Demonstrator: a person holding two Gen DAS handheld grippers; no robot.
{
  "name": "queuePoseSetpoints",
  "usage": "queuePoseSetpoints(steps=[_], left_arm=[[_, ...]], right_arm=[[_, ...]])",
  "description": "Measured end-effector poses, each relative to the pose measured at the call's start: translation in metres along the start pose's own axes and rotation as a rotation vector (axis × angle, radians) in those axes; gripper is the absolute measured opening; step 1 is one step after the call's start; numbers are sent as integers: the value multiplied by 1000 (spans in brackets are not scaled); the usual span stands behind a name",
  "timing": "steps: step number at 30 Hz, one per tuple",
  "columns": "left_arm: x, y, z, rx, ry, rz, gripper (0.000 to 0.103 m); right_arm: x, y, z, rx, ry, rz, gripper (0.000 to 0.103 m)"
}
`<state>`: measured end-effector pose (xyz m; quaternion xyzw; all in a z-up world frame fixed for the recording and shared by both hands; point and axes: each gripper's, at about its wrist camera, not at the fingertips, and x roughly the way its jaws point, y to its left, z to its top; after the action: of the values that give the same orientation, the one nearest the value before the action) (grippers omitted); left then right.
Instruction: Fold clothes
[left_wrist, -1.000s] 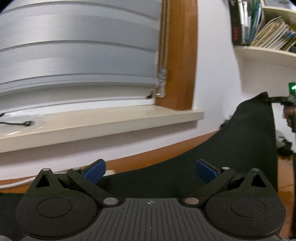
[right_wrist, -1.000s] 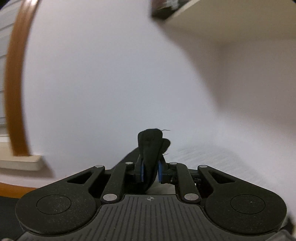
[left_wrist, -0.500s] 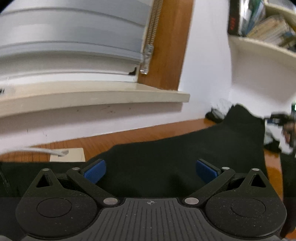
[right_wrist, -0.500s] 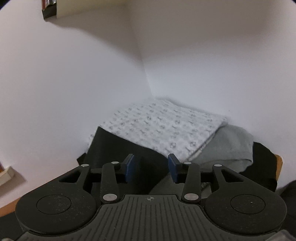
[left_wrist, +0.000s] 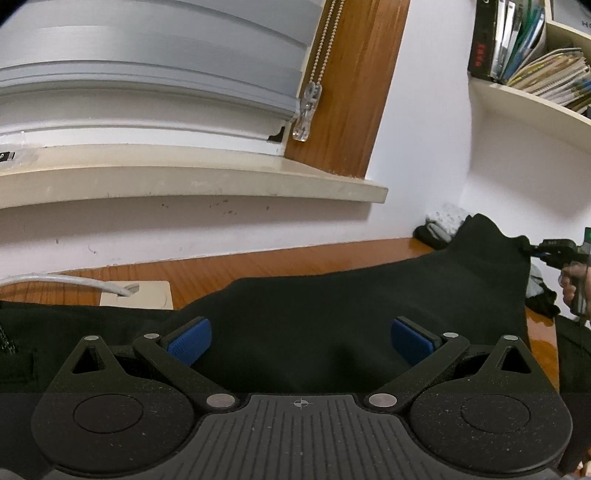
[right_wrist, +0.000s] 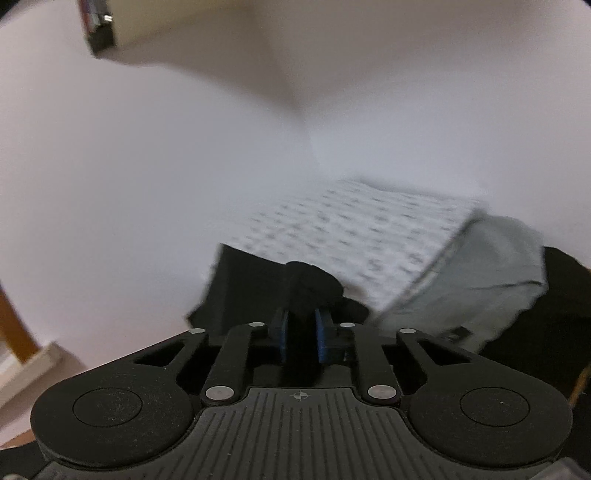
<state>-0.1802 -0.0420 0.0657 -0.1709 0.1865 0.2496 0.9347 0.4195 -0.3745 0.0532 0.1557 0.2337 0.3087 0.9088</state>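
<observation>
A black garment (left_wrist: 351, 295) lies spread over the wooden table (left_wrist: 295, 262), its far right corner lifted. My left gripper (left_wrist: 301, 341) hovers low over the near part of it, blue pads wide apart and nothing between them: open. In the left wrist view my right gripper (left_wrist: 554, 249), held by a hand (left_wrist: 572, 288), pinches that lifted corner. In the right wrist view the right gripper (right_wrist: 301, 332) is closing, and its blue pads press on a bunch of the black garment (right_wrist: 310, 284) that sticks out past the fingertips.
Past the right gripper is a pile in the wall corner: a folded white patterned cloth (right_wrist: 369, 236), a grey garment (right_wrist: 491, 266) and dark cloth (right_wrist: 240, 280). A window sill (left_wrist: 184, 181), blind cord (left_wrist: 310, 92), book shelf (left_wrist: 535, 55) and white cable (left_wrist: 74, 282) line the back.
The right gripper held the black cloth, stood open half a second ago, and is now shut on the cloth again, lower and rolled. The left gripper sank a little and stays open.
</observation>
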Motion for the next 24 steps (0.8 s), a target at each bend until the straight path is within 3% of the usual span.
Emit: queuePoseSetpoints(steps=[5,10,14,19,24], left_arm=[[0,0,0,-3,2,0,103],[0,1,0,-5,4,0,103],[0,0,-1,-8,2,2,103],[-5,1,0,-20,-21,1,103],[-21,4,4,-46,-69,-1,103]], right_arm=[[10,11,0,-69,29,-79,19],[21,6,-4,-20,56,-50,25],[28,17,-3,-44,74,-87,12],[18,50,1,-87,49,-13,8],[-4,130,3,-214,31,131,8]])
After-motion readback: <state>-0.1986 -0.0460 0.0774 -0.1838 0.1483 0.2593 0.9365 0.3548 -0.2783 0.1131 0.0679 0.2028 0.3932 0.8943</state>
